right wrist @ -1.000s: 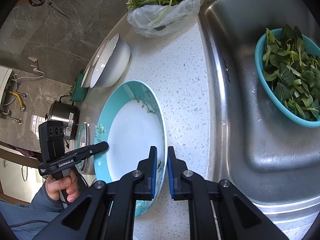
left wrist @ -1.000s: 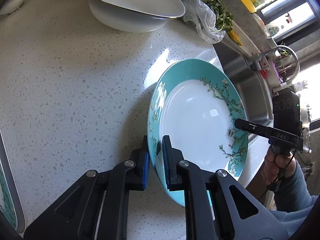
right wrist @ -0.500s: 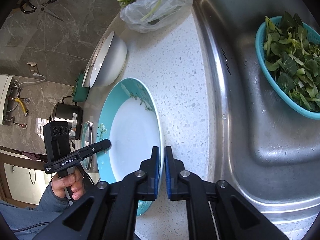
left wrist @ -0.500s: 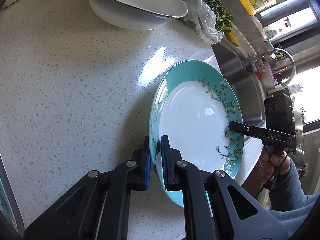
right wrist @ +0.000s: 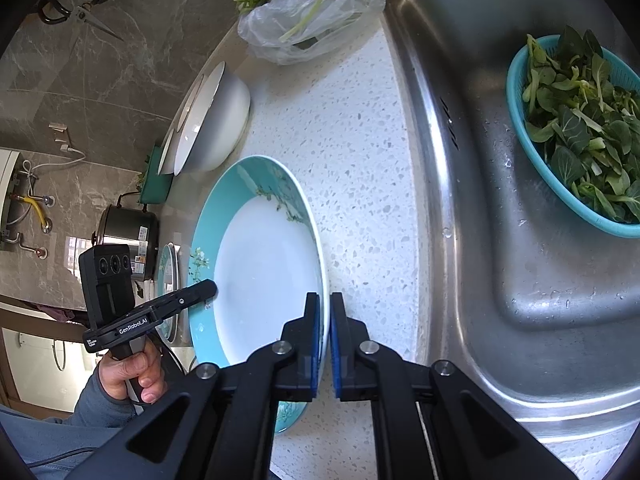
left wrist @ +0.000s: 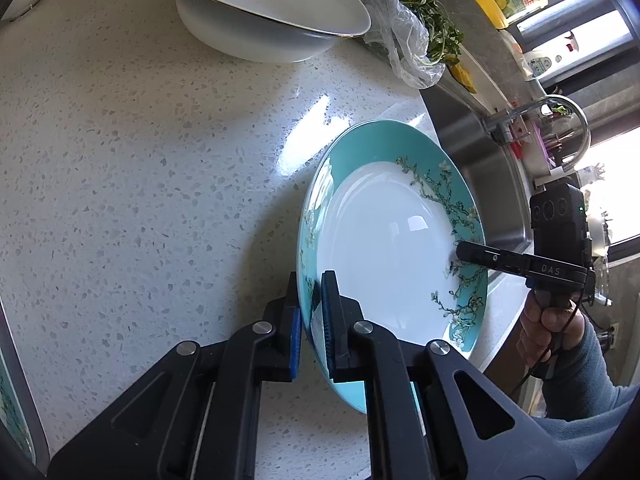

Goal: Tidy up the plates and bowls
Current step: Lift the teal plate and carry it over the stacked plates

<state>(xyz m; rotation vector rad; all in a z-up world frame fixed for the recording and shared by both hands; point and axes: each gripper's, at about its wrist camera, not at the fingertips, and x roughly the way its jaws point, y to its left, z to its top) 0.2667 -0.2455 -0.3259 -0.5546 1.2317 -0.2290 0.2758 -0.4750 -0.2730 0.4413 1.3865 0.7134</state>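
Note:
A teal-rimmed plate (left wrist: 384, 248) with a white centre and blossom pattern is held above the speckled white counter (left wrist: 140, 160), one gripper on each side of its rim. My left gripper (left wrist: 310, 304) is shut on its near rim. My right gripper (right wrist: 325, 320) is shut on the opposite rim of the plate (right wrist: 264, 264); it shows in the left wrist view (left wrist: 464, 250) too. The left gripper appears in the right wrist view (right wrist: 210, 290). A white plate rests tilted on a white bowl (left wrist: 256, 36) at the back of the counter.
A steel sink (right wrist: 540, 220) holds a teal colander of greens (right wrist: 580, 128). A plastic bag of greens (right wrist: 312, 4) lies at the back. Another teal plate (right wrist: 168, 276) sits in a tray at the counter's left end, beside a rice cooker (right wrist: 128, 232). The faucet (left wrist: 560, 120) stands by the sink.
Both grippers have closed tighter on the plate's rim. The plate has risen slightly off the counter and shifted a little toward the counter's left.

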